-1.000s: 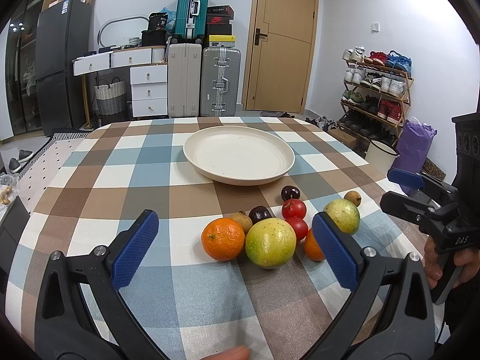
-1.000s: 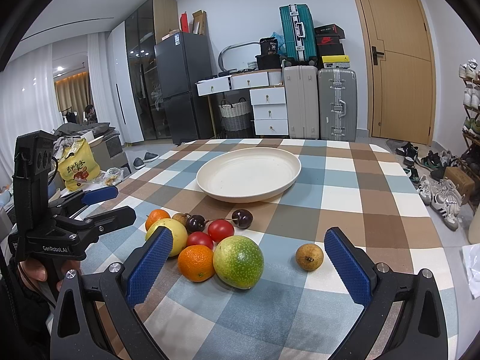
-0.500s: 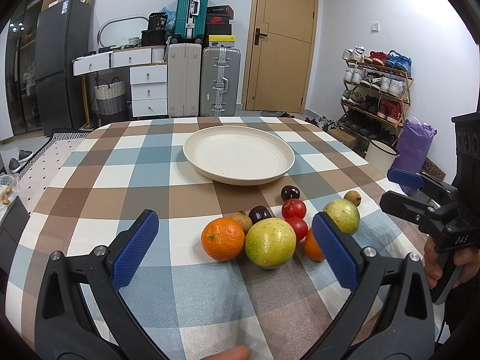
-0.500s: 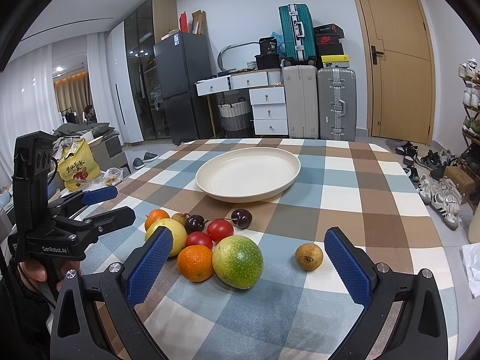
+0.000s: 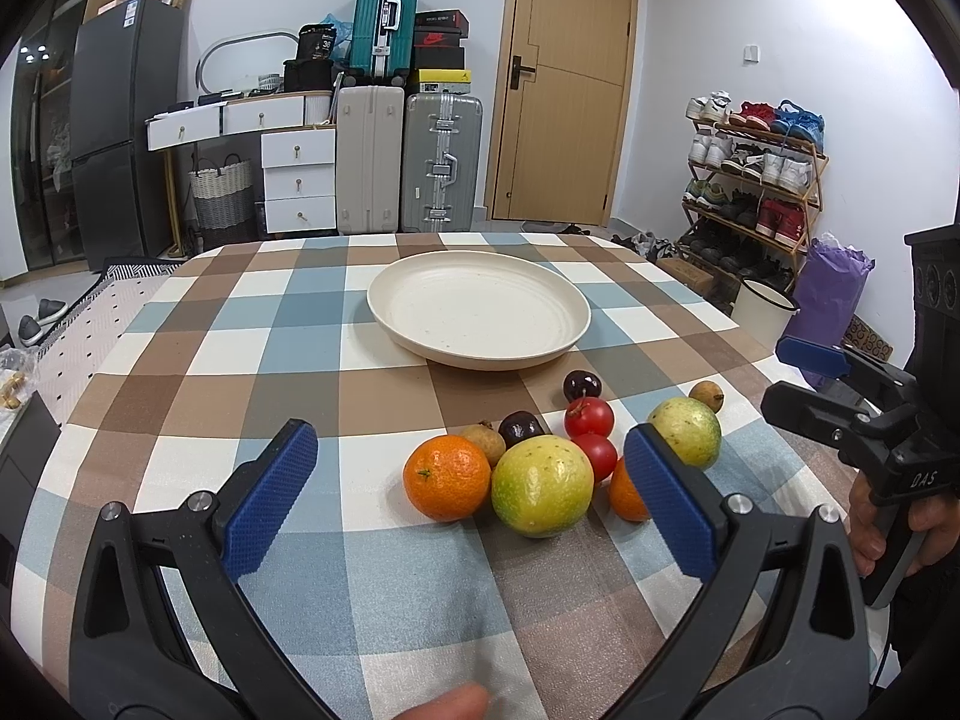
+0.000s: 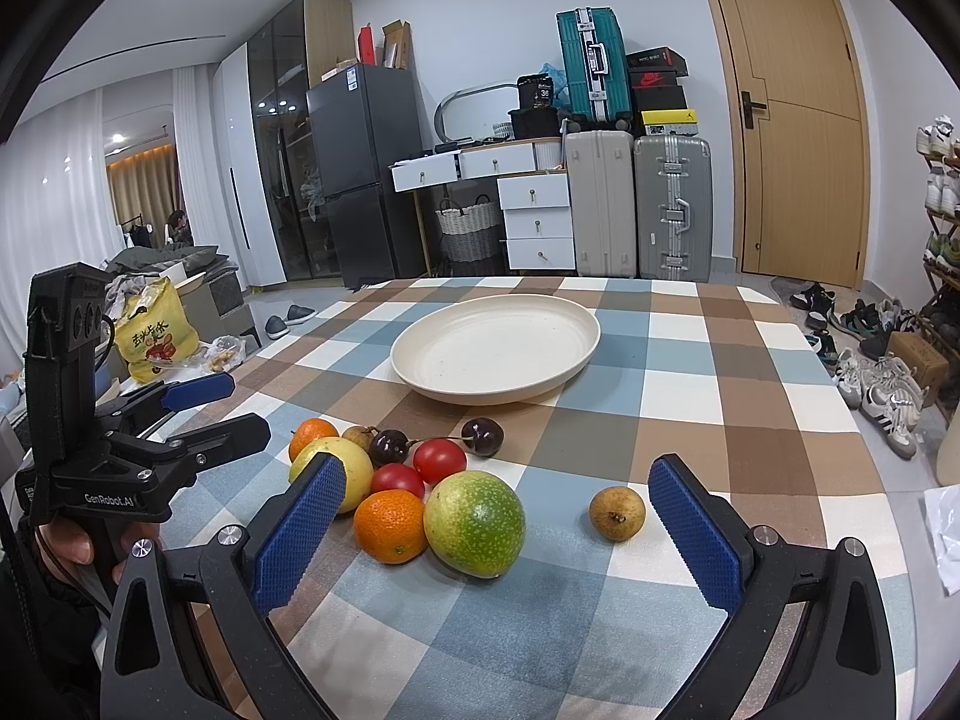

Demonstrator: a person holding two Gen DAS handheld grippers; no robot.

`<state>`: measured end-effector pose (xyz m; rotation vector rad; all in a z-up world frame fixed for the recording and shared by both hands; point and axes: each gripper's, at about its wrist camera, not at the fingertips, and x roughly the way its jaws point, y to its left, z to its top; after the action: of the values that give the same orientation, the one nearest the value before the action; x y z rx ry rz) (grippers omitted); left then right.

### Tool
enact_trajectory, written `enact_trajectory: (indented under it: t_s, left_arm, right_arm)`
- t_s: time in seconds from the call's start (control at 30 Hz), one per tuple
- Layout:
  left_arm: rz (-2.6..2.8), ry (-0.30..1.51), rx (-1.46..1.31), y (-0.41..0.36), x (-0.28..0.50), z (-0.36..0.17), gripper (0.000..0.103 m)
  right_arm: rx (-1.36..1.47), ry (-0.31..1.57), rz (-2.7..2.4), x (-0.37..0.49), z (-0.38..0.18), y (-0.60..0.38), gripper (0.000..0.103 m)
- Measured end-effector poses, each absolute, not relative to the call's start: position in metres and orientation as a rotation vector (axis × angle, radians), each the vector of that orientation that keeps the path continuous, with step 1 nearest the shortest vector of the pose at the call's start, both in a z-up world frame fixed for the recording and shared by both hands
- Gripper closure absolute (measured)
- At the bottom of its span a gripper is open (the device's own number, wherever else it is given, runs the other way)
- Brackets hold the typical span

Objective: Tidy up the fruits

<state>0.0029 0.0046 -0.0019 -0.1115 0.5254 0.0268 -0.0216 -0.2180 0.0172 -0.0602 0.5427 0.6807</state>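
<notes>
Fruit cluster sits on the near half of the worktop, straight ahead of both hand-held grippers; empty cream plate lies beyond it toward mid-table, so any transfer is a forward carry away from the person.

Left hand-held gripper: released, blue pads spread wide, nothing held. It hovers just short of the cluster, with the yellow-green fruit and the orange framed between the pads. Those two are the left's nearest picks.

Right hand-held gripper: also released and empty. Green fruit and a second orange sit centred between its pads; small brown fruit lies apart from the pile, just inside the right pad. That one looks like the cleanest single grasp, no neighbours touching.

All fruits are roundish, no useful long axis. Likely to roll if nudged.

Behind the big ones: two red tomatoes, dark cherries and another brown fruit, packed touching. Best left for later.

Surface: checked cloth in brown, blue and white, flat, slightly textured.

Room: suitcases and white drawers at the back wall, wooden door, shoe rack on the right, dark fridge on the left.
</notes>
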Motion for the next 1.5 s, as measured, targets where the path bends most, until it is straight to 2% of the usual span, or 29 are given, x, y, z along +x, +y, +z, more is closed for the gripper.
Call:
enact_trajectory:
  t_s: [0.73,1.07,1.17,1.33,1.4,1.5]
  left_arm:
    - [-0.005,0.584,-0.085,-0.008,0.008,-0.007,0.001]
    - [-0.035,0.620,-0.092,-0.008,0.015,-0.011,0.002]
    - [-0.059,0.628,-0.102,-0.010,0.015,-0.012,0.002]
    - [-0.085,0.646,-0.100,-0.015,0.020,-0.014,0.012]
    - [-0.096,0.666,-0.090,-0.018,0.023,-0.016,0.022]
    - [-0.118,0.680,-0.083,-0.021,0.027,-0.018,0.035]
  right_arm:
    - [-0.055,0.566,0.677,-0.019,0.016,-0.224,0.000]
    - [-0.104,0.705,0.641,-0.003,0.002,-0.208,0.000]
    - [-0.119,0.757,0.650,0.003,-0.006,-0.204,0.004]
    - [-0.136,0.812,0.678,0.008,-0.015,-0.201,0.020]
    - [-0.134,0.820,0.686,0.009,-0.017,-0.201,0.021]
    - [-0.145,0.831,0.699,0.010,-0.018,-0.198,0.030]
